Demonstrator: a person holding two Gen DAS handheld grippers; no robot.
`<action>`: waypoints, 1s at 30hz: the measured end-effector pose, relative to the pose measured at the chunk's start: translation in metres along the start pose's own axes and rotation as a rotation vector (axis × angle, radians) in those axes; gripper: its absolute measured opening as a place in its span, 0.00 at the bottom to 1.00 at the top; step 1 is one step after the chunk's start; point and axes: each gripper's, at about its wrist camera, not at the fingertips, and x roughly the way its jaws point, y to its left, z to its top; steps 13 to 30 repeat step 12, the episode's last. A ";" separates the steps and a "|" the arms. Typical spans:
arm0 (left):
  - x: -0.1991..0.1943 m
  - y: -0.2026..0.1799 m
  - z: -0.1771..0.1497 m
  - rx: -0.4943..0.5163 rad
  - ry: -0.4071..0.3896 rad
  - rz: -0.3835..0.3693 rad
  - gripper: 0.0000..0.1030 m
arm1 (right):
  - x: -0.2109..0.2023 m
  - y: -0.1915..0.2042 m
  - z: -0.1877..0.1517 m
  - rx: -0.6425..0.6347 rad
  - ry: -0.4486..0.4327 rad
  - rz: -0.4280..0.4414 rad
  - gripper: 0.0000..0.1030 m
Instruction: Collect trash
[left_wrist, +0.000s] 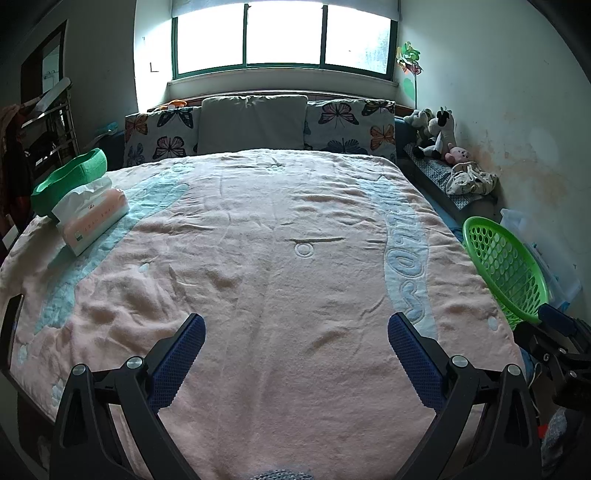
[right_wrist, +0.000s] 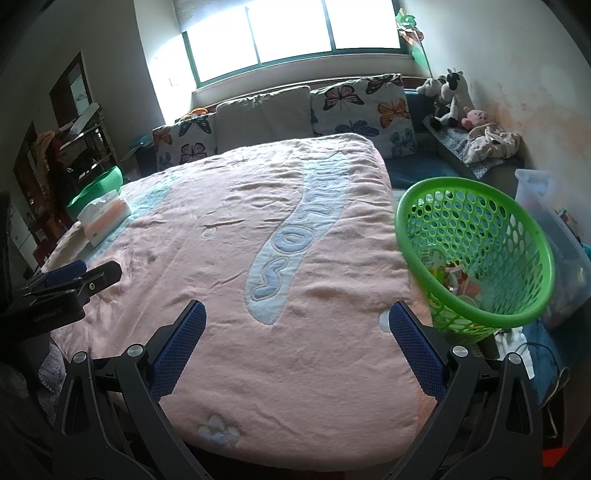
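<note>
The left tool (left_wrist: 295, 343) hovers over the near part of the bed w/ its blue-padded fingers (left_wrist: 181, 354) spread wide, nothing between them. The right tool (right_wrist: 295, 332) is likewise spread wide and empty, over the bed's near right corner. A pink blanket (left_wrist: 258, 258) w/ pale blue lettering covers the bed, wrinkled but w/ no loose bits on its open middle. The green basket (right_wrist: 476, 254), a perforated plastic one, stands just beside the bed's right edge, tilted toward the camera; inside at the bottom lies a small heap of trash (right_wrist: 456, 280), colourful bits, probably wrappers, too small to tell. On the bed's far left sits a tissue pack (left_wrist: 92, 218), pink & white, w/ a tissue sticking out the top, touching a green bowl-like container (left_wrist: 70, 181) behind it. At the head are two butterfly pillows (left_wrist: 351, 125) either side of a plain grey one (left_wrist: 255, 122), under the window (left_wrist: 284, 37). Plush toys (left_wrist: 436, 133) sit in the far right corner by the wall. A clear plastic bin (right_wrist: 554, 229) stands behind the basket.
</note>
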 end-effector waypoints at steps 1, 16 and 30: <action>0.000 0.001 0.000 0.000 0.000 0.000 0.93 | 0.000 0.001 0.000 -0.001 0.000 0.001 0.96; 0.001 0.002 -0.001 -0.009 -0.001 0.019 0.93 | -0.001 0.002 0.000 -0.003 0.002 0.010 0.96; 0.001 0.002 -0.001 -0.009 -0.001 0.019 0.93 | -0.001 0.002 0.000 -0.003 0.002 0.010 0.96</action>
